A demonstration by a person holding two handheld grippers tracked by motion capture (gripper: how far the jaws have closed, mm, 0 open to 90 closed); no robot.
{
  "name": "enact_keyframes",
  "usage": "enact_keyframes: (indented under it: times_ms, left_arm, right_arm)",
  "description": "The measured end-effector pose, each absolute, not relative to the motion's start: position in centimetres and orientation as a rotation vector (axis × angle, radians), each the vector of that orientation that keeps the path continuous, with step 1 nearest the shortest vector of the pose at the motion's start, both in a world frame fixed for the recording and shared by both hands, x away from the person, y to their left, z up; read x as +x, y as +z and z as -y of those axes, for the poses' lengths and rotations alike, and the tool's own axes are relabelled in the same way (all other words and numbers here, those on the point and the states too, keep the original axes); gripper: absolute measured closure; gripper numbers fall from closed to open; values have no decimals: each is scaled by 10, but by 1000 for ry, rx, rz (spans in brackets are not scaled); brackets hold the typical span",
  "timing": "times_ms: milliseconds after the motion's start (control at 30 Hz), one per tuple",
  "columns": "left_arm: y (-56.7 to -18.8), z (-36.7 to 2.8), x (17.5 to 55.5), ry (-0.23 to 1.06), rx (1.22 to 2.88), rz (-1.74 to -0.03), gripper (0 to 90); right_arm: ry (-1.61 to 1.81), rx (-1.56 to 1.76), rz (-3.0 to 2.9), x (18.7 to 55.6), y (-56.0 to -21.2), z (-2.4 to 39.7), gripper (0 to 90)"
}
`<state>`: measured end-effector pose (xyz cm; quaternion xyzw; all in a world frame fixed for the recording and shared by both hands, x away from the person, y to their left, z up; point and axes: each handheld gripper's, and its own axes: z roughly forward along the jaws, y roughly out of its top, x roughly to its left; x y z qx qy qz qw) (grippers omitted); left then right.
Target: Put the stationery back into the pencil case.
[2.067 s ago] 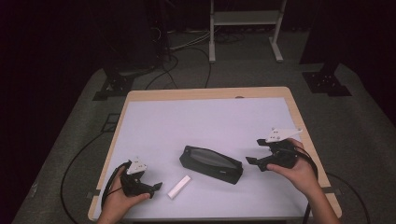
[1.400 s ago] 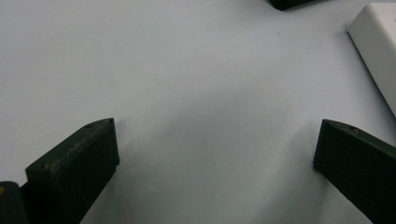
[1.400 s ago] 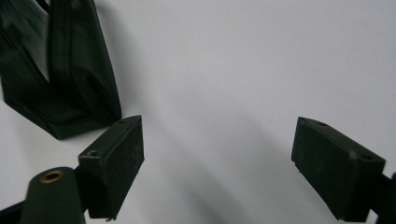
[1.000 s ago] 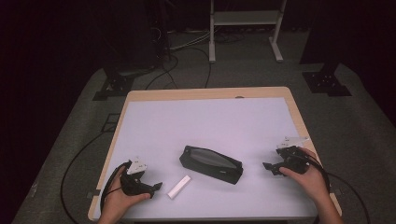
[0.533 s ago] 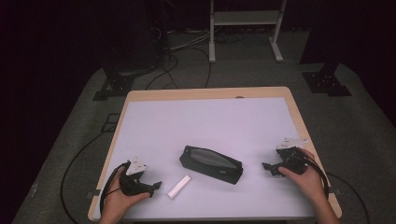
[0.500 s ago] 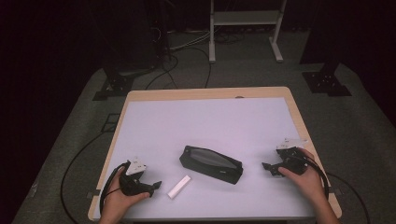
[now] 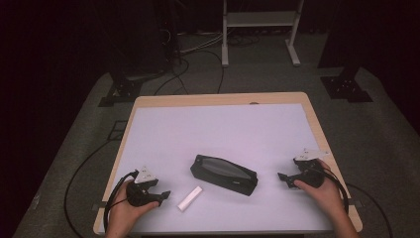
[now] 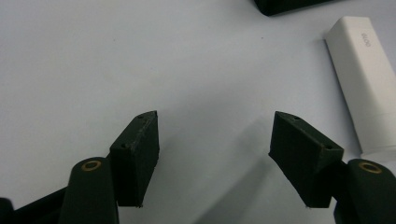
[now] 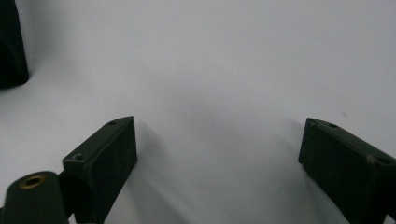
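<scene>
A black zipped case (image 7: 224, 174) lies slantwise in the middle of the white-topped table (image 7: 218, 124). Left of it and nearer the front lies a small white block (image 7: 190, 198). My left gripper (image 7: 166, 196) rests at the front left and points at that block. Its jaws have just been closing and stand open on bare table (image 8: 215, 135), with the white block (image 8: 369, 79) outside the right jaw and a corner of the case (image 8: 285, 3) farther off. My right gripper (image 7: 282, 177) rests near the right edge, pointing at the case. Its jaws (image 9: 219, 144) have been opening and are wide open and empty, with the case (image 9: 11, 46) far left.
The table has a wooden rim (image 7: 317, 124) close to my right hand. On the floor behind it stand a white frame (image 7: 257, 29) and black stand bases (image 7: 346, 87), and cables (image 7: 188, 64) run across the floor there.
The right hand has drawn back from beside the case toward the table's right edge and settled lower. It has hardly moved in the last second. The left hand has stayed in place.
</scene>
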<state>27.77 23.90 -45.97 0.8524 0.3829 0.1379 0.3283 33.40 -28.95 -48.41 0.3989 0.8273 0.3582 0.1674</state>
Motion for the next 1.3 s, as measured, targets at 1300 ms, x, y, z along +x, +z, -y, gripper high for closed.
enact_keyframes:
  times_ms: [1300]
  left_arm:
    - [-416,-186,278,267,2338,-989,519]
  right_arm:
    - [1023,1140,-2354,334,-484,290,101]
